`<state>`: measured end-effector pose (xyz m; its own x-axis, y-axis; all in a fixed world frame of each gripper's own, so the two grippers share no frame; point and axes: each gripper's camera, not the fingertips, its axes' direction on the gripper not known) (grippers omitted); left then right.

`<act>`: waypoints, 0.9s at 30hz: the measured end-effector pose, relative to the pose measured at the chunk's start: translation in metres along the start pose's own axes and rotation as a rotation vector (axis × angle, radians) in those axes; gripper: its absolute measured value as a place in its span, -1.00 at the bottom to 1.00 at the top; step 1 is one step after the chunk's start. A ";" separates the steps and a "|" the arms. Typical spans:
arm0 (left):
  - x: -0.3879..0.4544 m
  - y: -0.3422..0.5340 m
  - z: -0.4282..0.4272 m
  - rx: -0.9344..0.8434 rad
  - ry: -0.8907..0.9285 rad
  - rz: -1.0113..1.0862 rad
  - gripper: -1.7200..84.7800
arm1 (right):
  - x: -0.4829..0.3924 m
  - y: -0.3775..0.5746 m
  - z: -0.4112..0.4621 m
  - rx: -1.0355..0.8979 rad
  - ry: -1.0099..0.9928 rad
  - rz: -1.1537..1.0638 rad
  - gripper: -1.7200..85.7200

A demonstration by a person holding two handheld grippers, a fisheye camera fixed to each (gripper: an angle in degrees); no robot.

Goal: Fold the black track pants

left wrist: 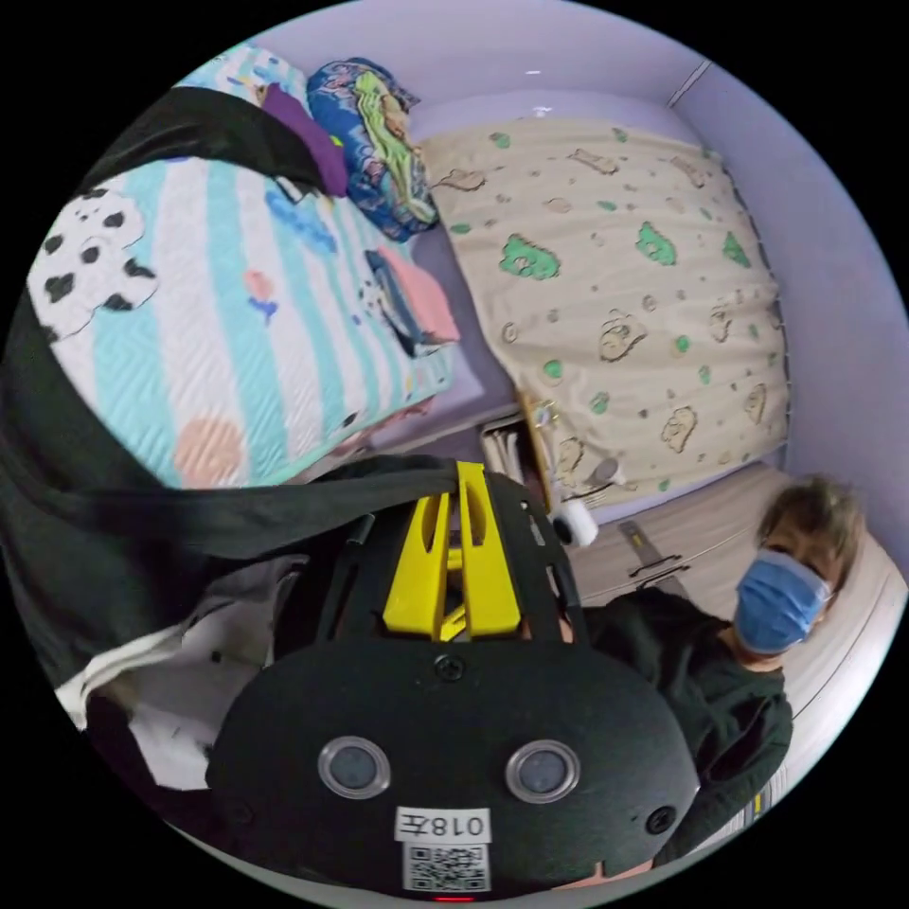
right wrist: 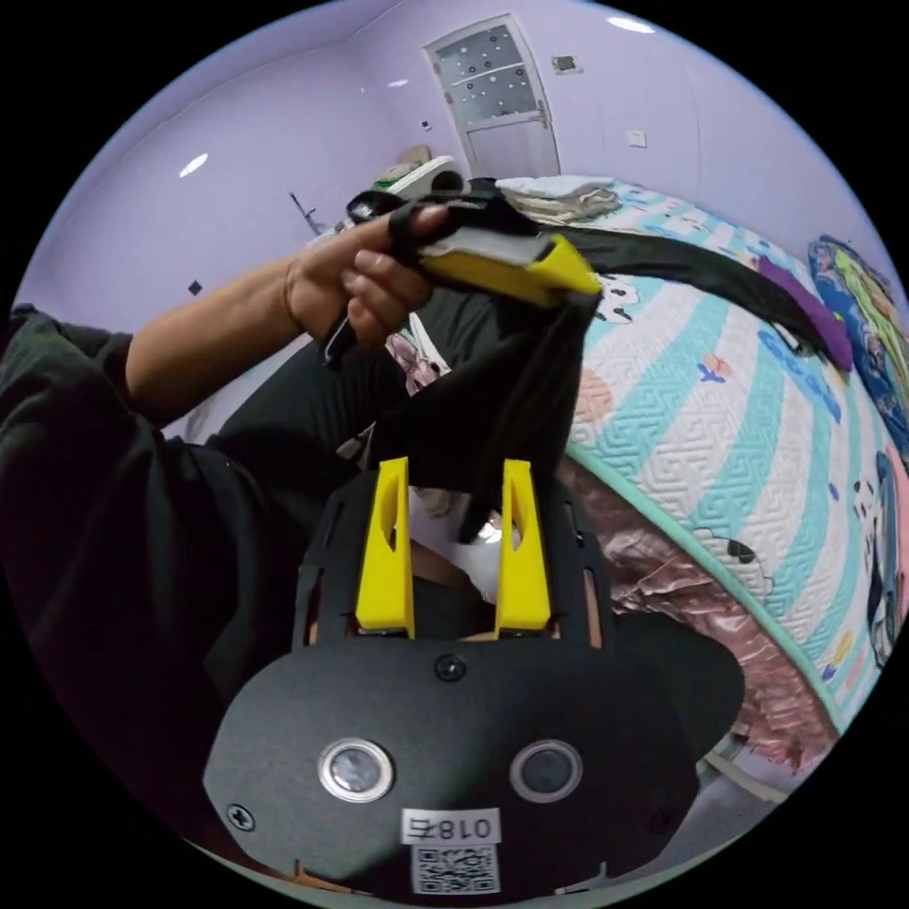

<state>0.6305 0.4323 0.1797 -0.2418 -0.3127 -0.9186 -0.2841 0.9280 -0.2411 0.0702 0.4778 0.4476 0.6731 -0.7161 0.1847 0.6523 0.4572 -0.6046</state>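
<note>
In the left gripper view the left gripper (left wrist: 454, 488) has its two yellow jaws drawn close together, tips pinching a taut edge of the black pants (left wrist: 189, 516). That edge runs as a dark band straight out from the jaw tips to one side, and the rest of the cloth hangs slack below it, beside the gripper body. Beyond the band lies the bed (left wrist: 237, 322) with its striped quilt, more black cloth draped across its far part. Past the jaw tips on the other side hangs a cream curtain (left wrist: 625, 284), with a strip of floor (left wrist: 663, 540) at its foot. A person (left wrist: 739, 663) in a dark top stands close beside the gripper.

In the right gripper view the right gripper (right wrist: 453, 478) holds its jaws wide apart. A fold of the pants (right wrist: 492, 407) hangs just ahead of the tips and dips between them; whether either jaw touches it cannot be told. Above the jaws a hand (right wrist: 360, 275) holds the left gripper (right wrist: 559, 270), from whose yellow tip the pants hang down. From that tip another length of black cloth stretches away over the bed (right wrist: 720, 417), whose rounded edge curves off to one side of the jaws. Far ahead, beyond the hand, is a door (right wrist: 497, 95) in a lilac wall (right wrist: 284, 123).
</note>
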 end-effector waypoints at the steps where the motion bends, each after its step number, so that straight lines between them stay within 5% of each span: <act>1: 0.001 -0.003 0.000 0.005 0.018 0.003 -0.98 | -0.002 0.005 -0.003 0.014 0.051 0.023 -0.60; 8: 0.006 -0.022 0.006 -0.059 0.071 0.084 -0.98 | 0.039 0.032 -0.026 0.187 0.131 0.301 -0.70; 16: 0.003 -0.030 -0.029 -0.073 0.081 0.156 -0.98 | 0.065 0.057 -0.071 0.269 0.143 0.212 -0.70; 20: 0.002 -0.028 -0.054 -0.075 0.089 0.205 -0.98 | 0.064 0.056 -0.084 0.251 -0.019 0.083 -0.68; 27: -0.031 -0.009 -0.115 0.025 0.062 0.172 -0.98 | 0.062 0.064 -0.088 0.289 0.066 0.123 -0.68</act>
<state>0.5336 0.4102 0.2463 -0.3415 -0.1606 -0.9261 -0.2108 0.9733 -0.0910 0.1226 0.4165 0.3526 0.7352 -0.6744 0.0678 0.6457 0.6664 -0.3729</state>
